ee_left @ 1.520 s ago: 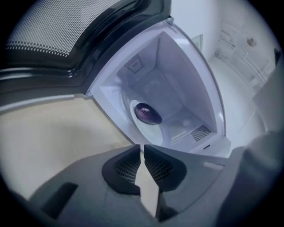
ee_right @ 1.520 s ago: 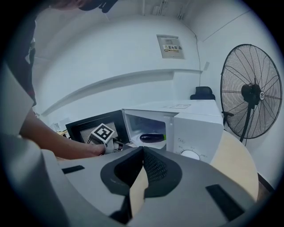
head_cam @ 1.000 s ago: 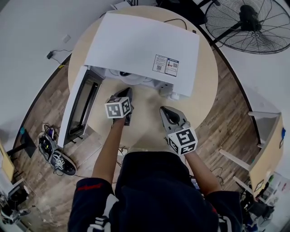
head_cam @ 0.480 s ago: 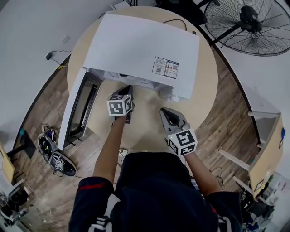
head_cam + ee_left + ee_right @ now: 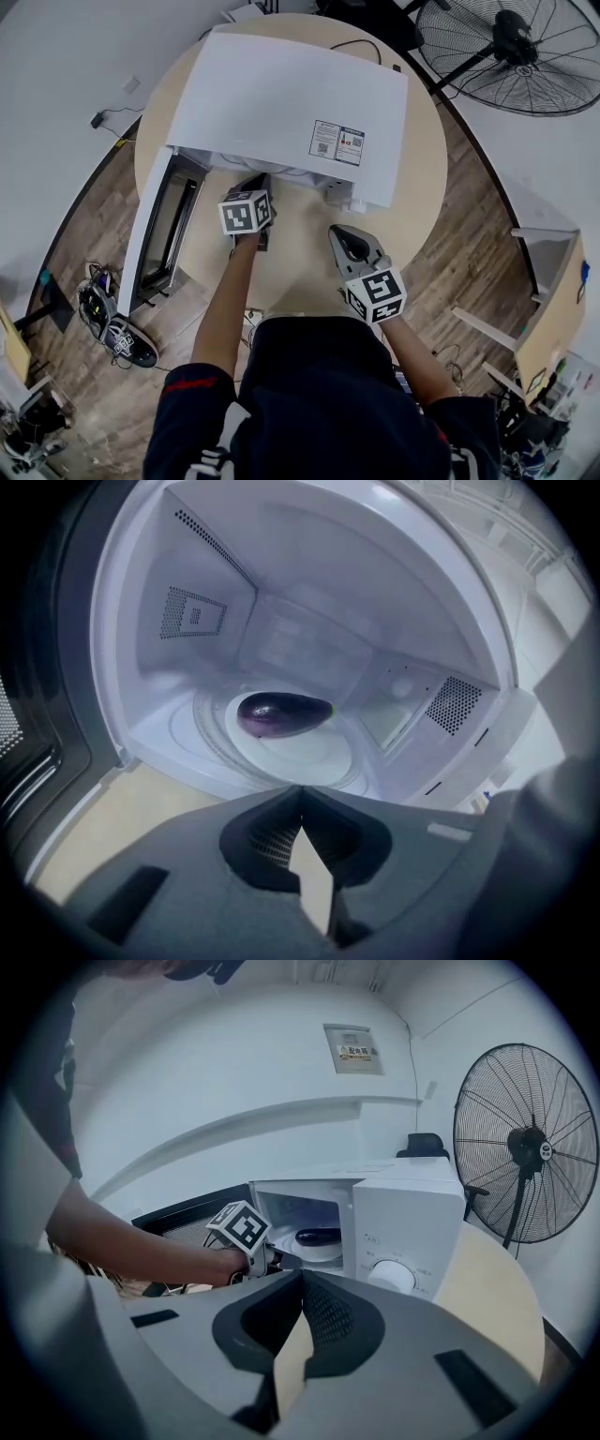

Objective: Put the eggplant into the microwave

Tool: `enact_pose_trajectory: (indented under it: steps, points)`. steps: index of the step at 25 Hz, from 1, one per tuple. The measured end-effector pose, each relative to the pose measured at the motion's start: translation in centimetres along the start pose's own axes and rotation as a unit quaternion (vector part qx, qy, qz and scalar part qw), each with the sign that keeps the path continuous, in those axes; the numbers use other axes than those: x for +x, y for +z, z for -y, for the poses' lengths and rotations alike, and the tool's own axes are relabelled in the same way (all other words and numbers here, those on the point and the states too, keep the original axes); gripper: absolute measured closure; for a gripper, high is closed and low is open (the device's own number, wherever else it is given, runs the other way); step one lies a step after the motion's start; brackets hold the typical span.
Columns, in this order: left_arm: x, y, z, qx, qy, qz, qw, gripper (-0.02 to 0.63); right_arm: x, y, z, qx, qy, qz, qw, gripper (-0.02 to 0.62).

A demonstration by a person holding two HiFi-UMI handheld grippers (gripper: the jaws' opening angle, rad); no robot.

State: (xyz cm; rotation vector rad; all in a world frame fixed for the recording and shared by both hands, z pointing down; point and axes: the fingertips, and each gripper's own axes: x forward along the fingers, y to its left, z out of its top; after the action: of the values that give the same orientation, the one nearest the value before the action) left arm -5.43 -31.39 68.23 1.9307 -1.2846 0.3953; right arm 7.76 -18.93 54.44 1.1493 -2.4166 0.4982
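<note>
- While the eggplant point(image 5: 283, 713) lies on its side on the round glass plate point(image 5: 309, 761) inside the microwave point(image 5: 291, 103), neither tool touches it.
- The eggplant is dark purple and glossy. It sits towards the back of the plate, with its length across the cavity.
- The microwave stands on a round wooden table point(image 5: 422, 187). In the head view its door point(image 5: 164, 225) is swung wide open to the left.
- The left gripper point(image 5: 260, 183) hangs just in front of the open cavity and points in and downward. Its jaws are pressed together with nothing between them. The tips are apart from the eggplant, which lies deeper inside.
- The right gripper point(image 5: 343, 234) is over the bare table nearer the person, in front of the microwave's control side. Its jaws are also closed and empty.
- In the right gripper view the eggplant shows as a dark shape in the lit cavity, left of the white dial point(image 5: 392, 1277). The person's left forearm reaches towards the opening.
- A large fan point(image 5: 520, 47) stands on the floor beyond the table, at the upper right of the head view.
</note>
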Motion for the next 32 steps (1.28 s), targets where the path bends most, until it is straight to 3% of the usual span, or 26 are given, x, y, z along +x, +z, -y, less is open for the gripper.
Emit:
enact_pose_trajectory:
  steps: [9,17,25,32]
  points:
    - [-0.6,-0.1,0.1,0.002,-0.002,-0.002,1.0000,0.589,-0.2,0.0,0.0,-0.002,-0.004,0.002,1.000,0.584]
    - [-4.4,-1.2,0.8,0.023,-0.016,-0.004,0.9996,0.589,-0.1,1.8,-0.8,-0.007,-0.003,0.025,1.000,0.584]
    - [-10.0,-0.3,2.4,0.061,-0.028,0.026,0.9974,0.589,-0.4,4.1,-2.2,-0.021,-0.008,0.049,0.999,0.584]
    - [-15.8,2.2,4.3,0.093,-0.034,0.083,0.9916,0.589,-1.4,6.6,-3.5,-0.032,-0.011,0.081,0.996,0.584]
